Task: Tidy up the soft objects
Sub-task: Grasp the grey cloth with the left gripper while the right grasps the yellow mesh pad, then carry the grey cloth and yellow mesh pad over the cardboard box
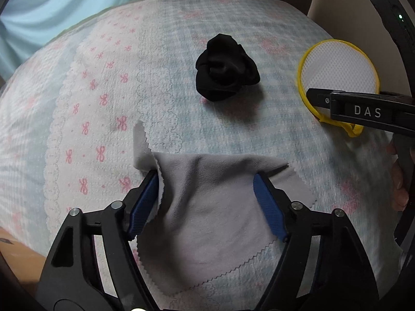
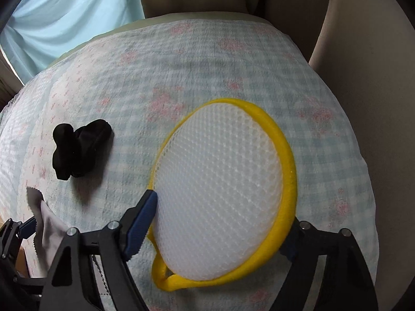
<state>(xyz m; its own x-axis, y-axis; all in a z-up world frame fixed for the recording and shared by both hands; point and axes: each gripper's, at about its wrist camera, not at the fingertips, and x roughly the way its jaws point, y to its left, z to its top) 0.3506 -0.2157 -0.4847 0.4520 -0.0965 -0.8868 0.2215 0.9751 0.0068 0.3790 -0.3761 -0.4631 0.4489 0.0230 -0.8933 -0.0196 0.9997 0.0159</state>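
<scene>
A grey cloth (image 1: 207,207) with zigzag edges lies on the patterned bedspread (image 1: 103,90), bunched between the fingers of my open left gripper (image 1: 207,181); the left finger (image 1: 145,202) touches its raised edge. A crumpled black sock (image 1: 225,70) lies beyond it; it also shows in the right wrist view (image 2: 77,150). A round white mesh sponge with a yellow rim (image 2: 220,194) lies between the fingers of my open right gripper (image 2: 220,223), touching the left finger (image 2: 140,223). The sponge (image 1: 337,72) and right gripper (image 1: 358,108) show in the left wrist view. The grey cloth (image 2: 49,228) shows at the lower left.
A light blue curtain (image 2: 64,20) hangs at the back left. Beige upholstery (image 2: 363,64) borders the bedspread (image 2: 233,64) at the back and right.
</scene>
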